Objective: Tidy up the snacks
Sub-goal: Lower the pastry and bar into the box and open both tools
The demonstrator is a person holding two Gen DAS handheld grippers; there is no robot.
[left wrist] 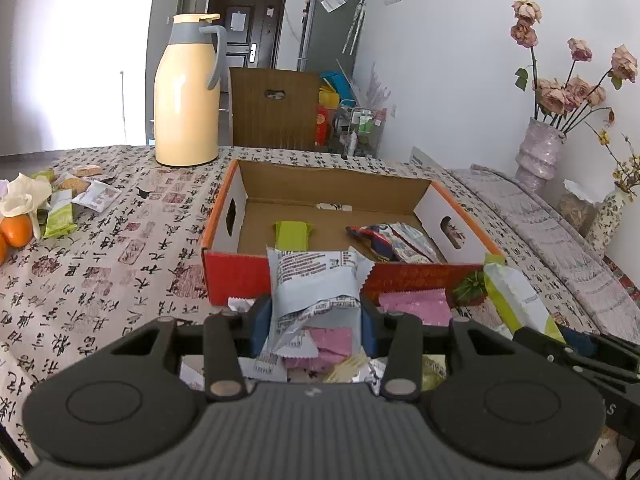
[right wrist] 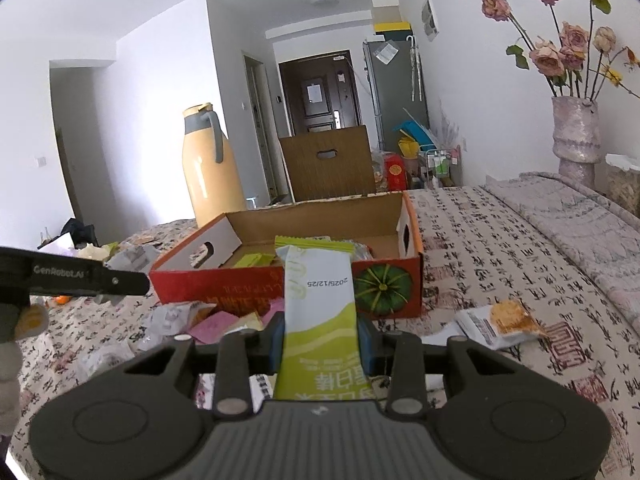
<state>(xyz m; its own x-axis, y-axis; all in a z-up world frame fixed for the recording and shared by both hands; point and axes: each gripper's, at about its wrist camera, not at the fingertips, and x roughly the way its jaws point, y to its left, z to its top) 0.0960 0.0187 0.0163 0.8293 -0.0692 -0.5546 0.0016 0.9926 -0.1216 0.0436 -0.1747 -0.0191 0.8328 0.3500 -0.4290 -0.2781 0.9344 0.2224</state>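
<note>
While both packets are carried just short of the box (left wrist: 288, 284), the grey packet (left wrist: 316, 280) is clamped in the left gripper (left wrist: 316, 320) and the green bar (right wrist: 320, 300) in the right gripper (right wrist: 320, 336); either could be snagged on the near wall and dropped outside.

We cannot read the tiny print on the grey packet (left wrist: 316, 280); the oranges (left wrist: 14, 232) are cut off by the left edge.
</note>
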